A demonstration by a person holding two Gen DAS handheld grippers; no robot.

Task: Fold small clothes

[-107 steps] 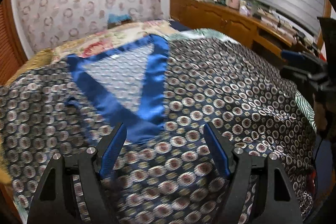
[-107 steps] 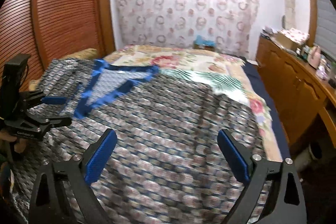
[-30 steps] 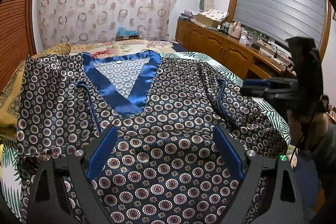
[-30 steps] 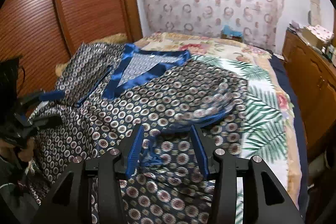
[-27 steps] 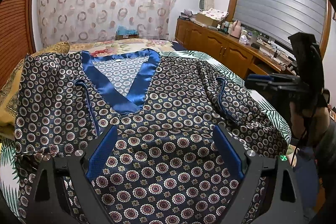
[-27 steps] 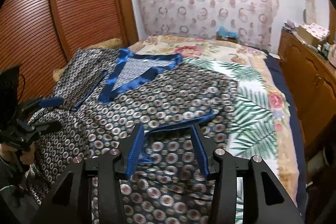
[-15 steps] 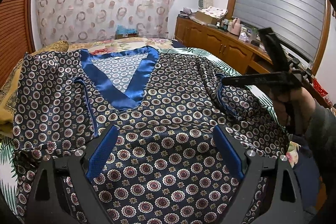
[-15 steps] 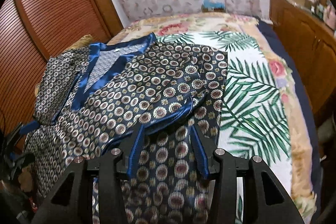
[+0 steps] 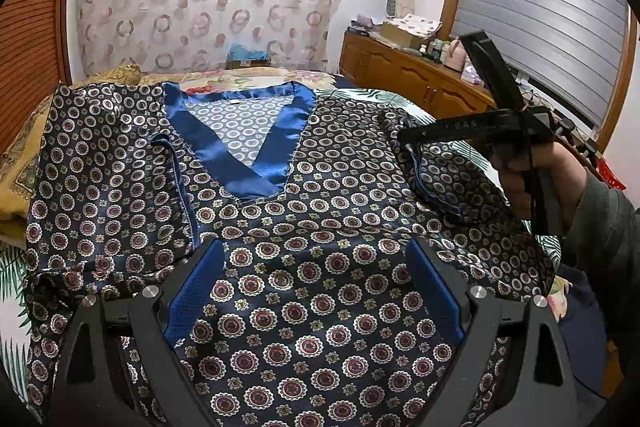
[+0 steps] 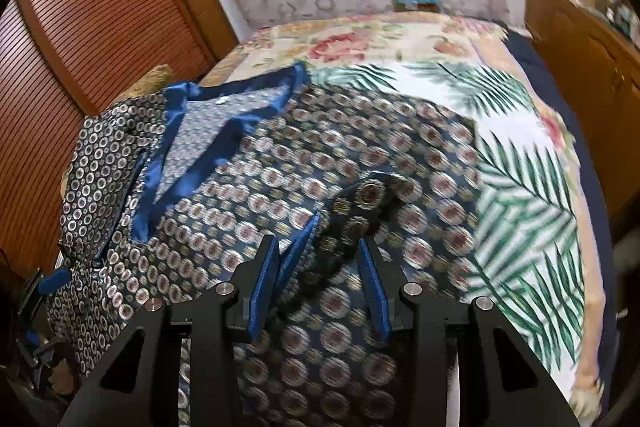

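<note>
**A:** Shirt (image 9: 320,227) lies face up across the bed (image 10: 520,155), blue V-collar (image 9: 240,139) at the far end. A second ago your right sleeve (image 9: 448,179) lay further out; now it is drawn in over the chest.

**B:** So the first fold has started?

**A:** I judge so. Going left to right from the collar: the left sleeve (image 9: 120,179) is already turned in beside it; your left gripper (image 9: 316,291) hovers over the hem, fingers wide apart, holding nothing. Right of the collar, your right gripper (image 10: 320,287) has blue sleeve trim between its closing fingers.

**B:** Anything in the way?

**A:** A yellow cushion (image 9: 16,163) touches the shirt well left of the collar. The dresser (image 9: 420,83) stands well right, clear of you.
</note>
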